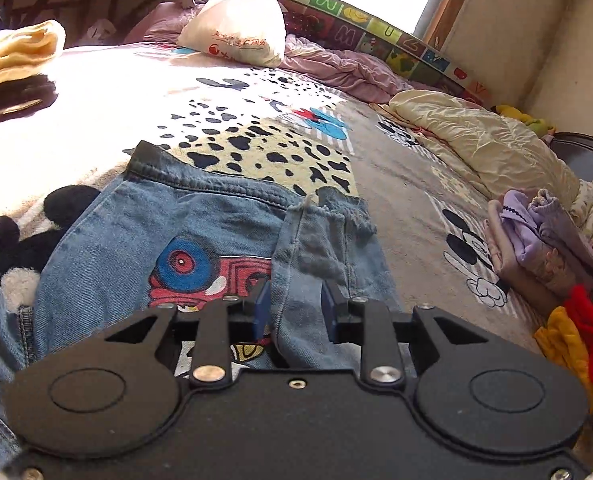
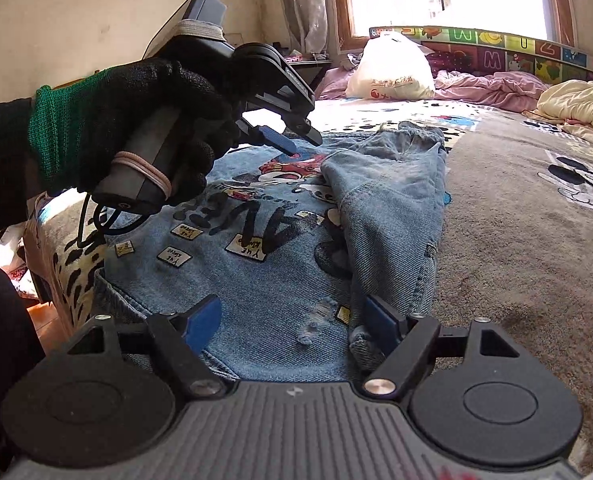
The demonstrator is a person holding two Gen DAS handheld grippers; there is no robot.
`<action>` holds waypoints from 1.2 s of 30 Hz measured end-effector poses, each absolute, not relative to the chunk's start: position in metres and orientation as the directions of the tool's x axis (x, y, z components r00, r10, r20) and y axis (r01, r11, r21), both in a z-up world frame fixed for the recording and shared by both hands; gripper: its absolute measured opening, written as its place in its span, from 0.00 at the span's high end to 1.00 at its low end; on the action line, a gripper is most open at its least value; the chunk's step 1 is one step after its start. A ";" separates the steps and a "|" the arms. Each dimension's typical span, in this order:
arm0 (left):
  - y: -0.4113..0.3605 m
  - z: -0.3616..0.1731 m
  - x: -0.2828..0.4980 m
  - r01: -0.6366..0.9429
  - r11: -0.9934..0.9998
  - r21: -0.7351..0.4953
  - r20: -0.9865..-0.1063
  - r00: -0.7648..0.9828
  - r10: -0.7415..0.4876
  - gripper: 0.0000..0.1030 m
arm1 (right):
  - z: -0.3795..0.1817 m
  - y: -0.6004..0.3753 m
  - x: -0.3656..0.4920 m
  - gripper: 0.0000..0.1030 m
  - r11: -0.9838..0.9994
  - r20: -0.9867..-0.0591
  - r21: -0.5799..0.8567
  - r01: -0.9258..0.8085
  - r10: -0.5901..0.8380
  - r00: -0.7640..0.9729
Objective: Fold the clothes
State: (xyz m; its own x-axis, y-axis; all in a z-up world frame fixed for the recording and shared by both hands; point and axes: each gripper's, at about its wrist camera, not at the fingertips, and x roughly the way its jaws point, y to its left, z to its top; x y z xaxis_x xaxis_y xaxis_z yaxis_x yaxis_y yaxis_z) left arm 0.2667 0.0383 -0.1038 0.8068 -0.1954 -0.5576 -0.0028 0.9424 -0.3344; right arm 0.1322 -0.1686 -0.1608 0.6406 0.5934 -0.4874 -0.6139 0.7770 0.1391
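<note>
Denim jacket (image 2: 264, 248) lies on the bed (image 2: 516, 248) (sleeve folded inward); left gripper (image 1: 294, 304) and right gripper (image 2: 292, 320) fingers apart above it.

on the denim jacket (image 2: 280, 248), big black letters, upside down to the right wrist camera, read roughly "ave", and small white patches near them carried script too small to read. beyond the jacket, the play mat (image 2: 492, 54) showed "m", "w", "u", "z". the white bag (image 2: 392, 70) bore red characters, unreadable.
</note>
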 end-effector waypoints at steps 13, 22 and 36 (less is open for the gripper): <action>-0.010 -0.134 0.269 0.235 0.960 -0.156 -0.648 0.709 -0.279 0.49 | -0.159 -0.168 0.134 0.19 0.773 -0.505 0.184 -0.607 0.605 0.616; 0.133 -0.090 0.203 0.019 0.891 -0.454 -0.413 0.882 -0.229 0.50 | -0.152 -0.185 0.106 0.24 0.810 -0.433 0.113 -0.576 0.562 0.705; 0.320 -0.147 0.133 -0.431 0.606 -0.669 -0.504 0.862 0.058 0.51 | -0.129 -0.093 0.044 0.46 0.682 -0.487 -0.175 -0.710 0.567 0.664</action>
State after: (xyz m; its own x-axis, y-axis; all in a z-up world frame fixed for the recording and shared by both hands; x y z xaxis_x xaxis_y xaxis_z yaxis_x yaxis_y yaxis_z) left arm 0.1331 0.3199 -0.1474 0.8620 0.0578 -0.5036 -0.4312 0.6057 -0.6687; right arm 0.0436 -0.0932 -0.1294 0.6644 0.5668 -0.4872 -0.7101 0.6821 -0.1749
